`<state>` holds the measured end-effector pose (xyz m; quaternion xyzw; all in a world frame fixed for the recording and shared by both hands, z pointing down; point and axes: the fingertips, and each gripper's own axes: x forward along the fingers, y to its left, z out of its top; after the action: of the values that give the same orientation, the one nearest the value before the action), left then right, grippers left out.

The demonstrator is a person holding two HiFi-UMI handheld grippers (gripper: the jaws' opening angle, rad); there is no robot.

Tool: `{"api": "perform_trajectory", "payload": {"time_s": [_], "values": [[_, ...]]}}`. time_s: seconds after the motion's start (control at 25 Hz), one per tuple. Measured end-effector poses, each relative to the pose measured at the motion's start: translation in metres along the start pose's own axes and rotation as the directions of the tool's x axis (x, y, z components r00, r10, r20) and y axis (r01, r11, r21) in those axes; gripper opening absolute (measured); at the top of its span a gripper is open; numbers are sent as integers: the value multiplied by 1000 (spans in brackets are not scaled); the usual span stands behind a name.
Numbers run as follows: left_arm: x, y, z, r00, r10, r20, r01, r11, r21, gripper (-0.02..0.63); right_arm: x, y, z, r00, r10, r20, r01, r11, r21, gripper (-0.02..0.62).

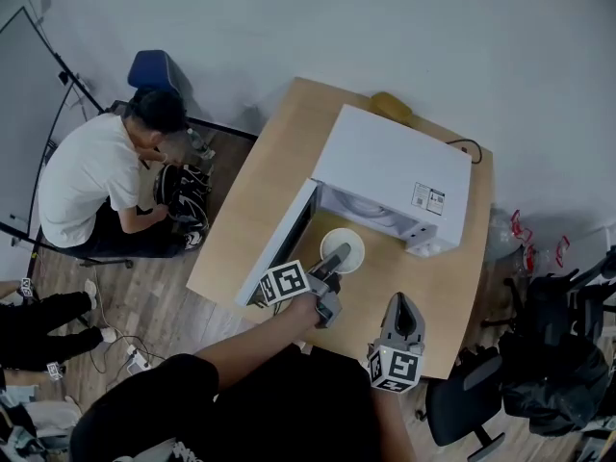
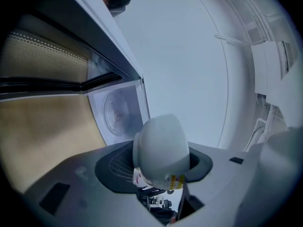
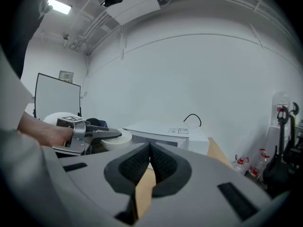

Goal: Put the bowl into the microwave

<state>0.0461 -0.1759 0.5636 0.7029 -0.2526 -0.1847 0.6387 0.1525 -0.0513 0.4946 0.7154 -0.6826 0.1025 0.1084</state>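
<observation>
The white bowl (image 1: 344, 249) hangs just in front of the open white microwave (image 1: 395, 171), over the wooden table (image 1: 265, 191). My left gripper (image 1: 333, 258) is shut on the bowl's rim. In the left gripper view the bowl (image 2: 161, 148) sits tilted between the jaws of the left gripper (image 2: 158, 167), with the microwave's turntable (image 2: 117, 112) behind it. The microwave door (image 1: 281, 248) is swung out to the left. My right gripper (image 1: 402, 301) hovers near the table's front edge, shut and empty. In the right gripper view the right gripper (image 3: 149, 150) has its pads touching, and the bowl (image 3: 117, 139) shows at the left.
A person in a white shirt (image 1: 96, 176) crouches on the floor at the left beside a blue chair (image 1: 154, 69). A yellow object (image 1: 393, 107) and a black cable (image 1: 464, 144) lie behind the microwave. An office chair (image 1: 472, 402) and black bags (image 1: 549, 345) stand at the right.
</observation>
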Motion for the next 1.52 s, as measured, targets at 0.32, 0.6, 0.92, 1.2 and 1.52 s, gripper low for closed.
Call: {"api": "perform_trajectory", "payload": {"time_s": [0.32,0.6,0.92,1.2,1.52], "values": [[61,45,21,996,81,47,-82,997,2,219,37,-30,-7,999,27,-38,-25,998,62,60],[105,89,32,992,121,46,-120,992,-31,219,57,-41,-28,994,64,-85,-58,996,71,60],[144,131,38,985,170,29,-168,985,-47,219,67,-58,-56,986,67,-152,-58,996,66,60],[163,157,41,975,218,41,-213,972,-97,219,82,-66,-63,982,79,-174,-67,995,69,60],[172,165,50,959,267,96,-256,960,-111,221,87,-62,-78,972,110,-210,-97,993,71,60]]}}
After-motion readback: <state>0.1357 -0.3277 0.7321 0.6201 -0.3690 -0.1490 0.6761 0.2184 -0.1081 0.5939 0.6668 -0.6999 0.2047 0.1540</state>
